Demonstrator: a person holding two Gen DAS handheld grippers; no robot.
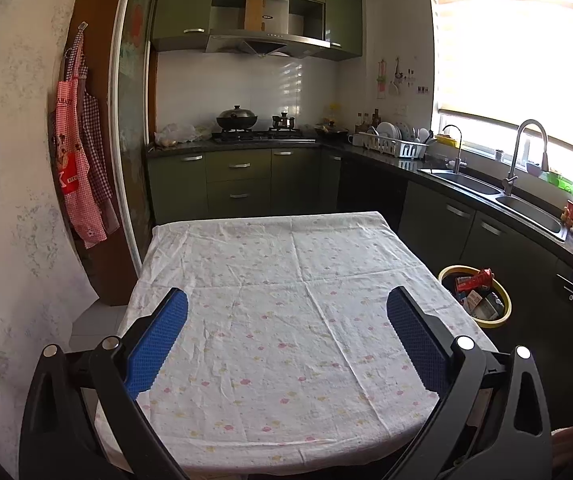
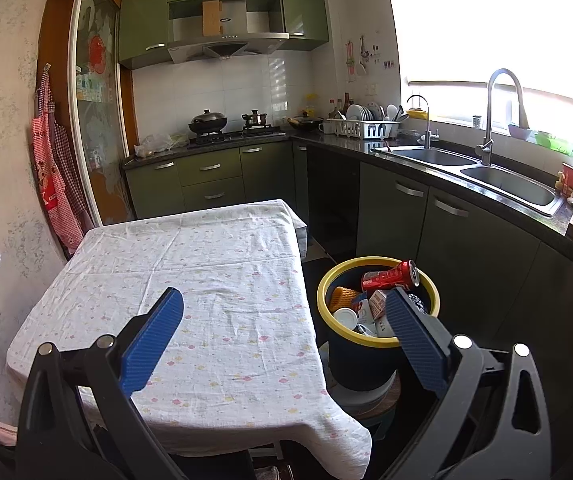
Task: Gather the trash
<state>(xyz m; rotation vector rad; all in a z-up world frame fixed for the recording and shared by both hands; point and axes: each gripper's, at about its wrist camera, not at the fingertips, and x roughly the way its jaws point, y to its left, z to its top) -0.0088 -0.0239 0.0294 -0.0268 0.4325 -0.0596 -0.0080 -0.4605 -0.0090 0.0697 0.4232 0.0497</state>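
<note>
A dark bin with a yellow rim [image 2: 323,280] stands on the floor right of the table; it also shows in the left wrist view [image 1: 502,322]. It holds a red soda can [image 2: 390,277], small cartons [image 2: 376,304], a white lid [image 2: 345,317] and an orange piece [image 2: 342,295]. My left gripper [image 1: 286,312] is open and empty above the near half of the table's white floral cloth [image 1: 270,280]. My right gripper [image 2: 284,310] is open and empty over the table's right edge, its right finger [image 2: 414,336] in front of the bin. The cloth [image 2: 206,264] bears no objects.
Green cabinets and a dark counter run along the back and right, with a stove and wok [image 2: 207,120], a dish rack [image 2: 362,126] and a double sink with a tall tap [image 2: 486,152]. Aprons [image 1: 80,152] hang on the left wall. A red cup [image 2: 572,178] stands by the sink.
</note>
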